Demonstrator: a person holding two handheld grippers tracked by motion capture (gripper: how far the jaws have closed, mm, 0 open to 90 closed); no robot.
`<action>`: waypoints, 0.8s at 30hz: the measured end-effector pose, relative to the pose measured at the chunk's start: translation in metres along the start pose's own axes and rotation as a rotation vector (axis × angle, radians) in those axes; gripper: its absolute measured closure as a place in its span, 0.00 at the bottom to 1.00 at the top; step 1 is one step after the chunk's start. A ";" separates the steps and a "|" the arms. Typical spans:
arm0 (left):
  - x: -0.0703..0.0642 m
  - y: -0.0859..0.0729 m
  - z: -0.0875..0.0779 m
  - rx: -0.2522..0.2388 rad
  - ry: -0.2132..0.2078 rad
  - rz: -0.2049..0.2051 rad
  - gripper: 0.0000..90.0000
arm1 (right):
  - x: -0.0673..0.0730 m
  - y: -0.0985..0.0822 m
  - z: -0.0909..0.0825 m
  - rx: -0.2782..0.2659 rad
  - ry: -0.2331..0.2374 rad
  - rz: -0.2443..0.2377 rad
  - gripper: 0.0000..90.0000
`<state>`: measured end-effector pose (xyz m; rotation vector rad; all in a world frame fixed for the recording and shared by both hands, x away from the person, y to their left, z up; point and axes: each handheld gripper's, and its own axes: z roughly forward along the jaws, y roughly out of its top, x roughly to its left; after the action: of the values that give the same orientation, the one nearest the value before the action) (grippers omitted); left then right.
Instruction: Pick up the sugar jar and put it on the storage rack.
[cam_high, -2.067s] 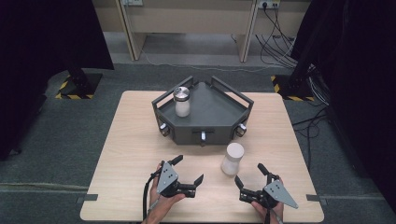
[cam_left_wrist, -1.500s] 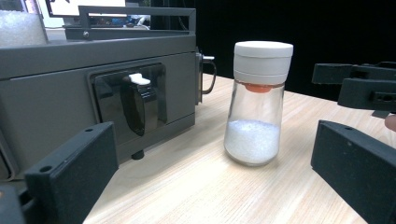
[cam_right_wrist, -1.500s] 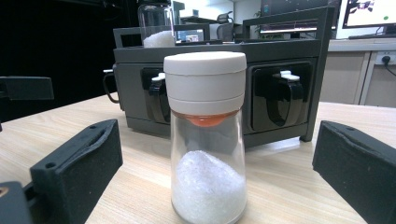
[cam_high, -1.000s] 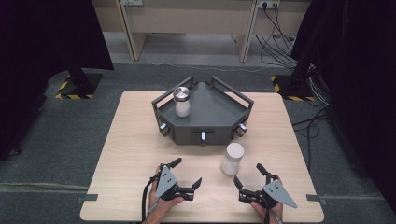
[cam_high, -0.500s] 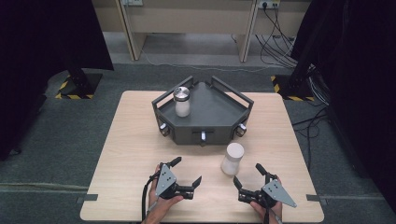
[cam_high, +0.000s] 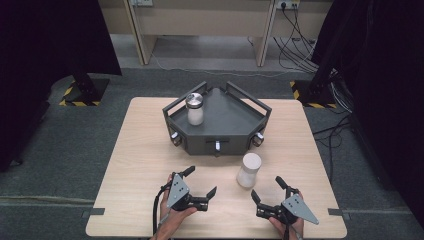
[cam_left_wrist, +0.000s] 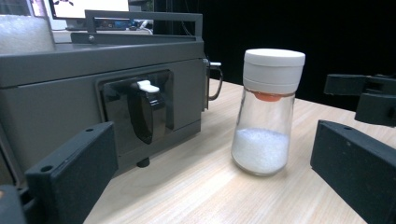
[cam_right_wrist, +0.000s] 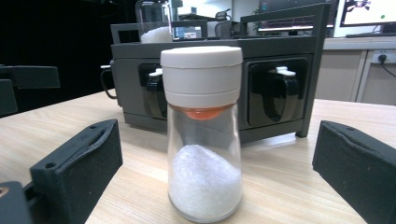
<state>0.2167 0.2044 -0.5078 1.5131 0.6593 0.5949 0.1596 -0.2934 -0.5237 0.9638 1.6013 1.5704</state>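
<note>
A white-capped glass shaker (cam_high: 248, 169) with white grains stands upright on the wooden table (cam_high: 135, 155), just in front of the dark grey tray (cam_high: 235, 120). It appears again (cam_left_wrist: 267, 112) in the left gripper view and close up (cam_right_wrist: 202, 135) in the right gripper view. A second shaker (cam_high: 194, 108) with a metal cap stands in the tray's left part. My left gripper (cam_high: 199, 181) rests open near the front edge, left of the white-capped shaker. My right gripper (cam_high: 267, 188) is open just in front of and right of that shaker, holding nothing.
The tray has raised rails and latch handles (cam_left_wrist: 144, 112) on its front faces. Beyond the table lie grey floor, cables (cam_high: 300, 40) and stands with striped bases (cam_high: 80, 95). Bare tabletop lies to the left of the tray.
</note>
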 end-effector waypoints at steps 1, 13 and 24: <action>0.000 0.000 0.000 -0.001 0.002 0.000 0.01 | 0.000 0.000 -0.001 -0.001 -0.003 -0.001 0.02; 0.002 0.000 -0.003 -0.009 0.016 -0.016 0.01 | 0.002 0.000 -0.002 -0.002 -0.003 -0.009 0.02; 0.002 0.001 -0.003 -0.016 0.022 -0.020 0.01 | 0.002 0.000 -0.003 -0.002 -0.007 -0.007 0.02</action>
<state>0.2156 0.2081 -0.5071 1.4856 0.6843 0.6004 0.1564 -0.2931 -0.5231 0.9609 1.5966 1.5617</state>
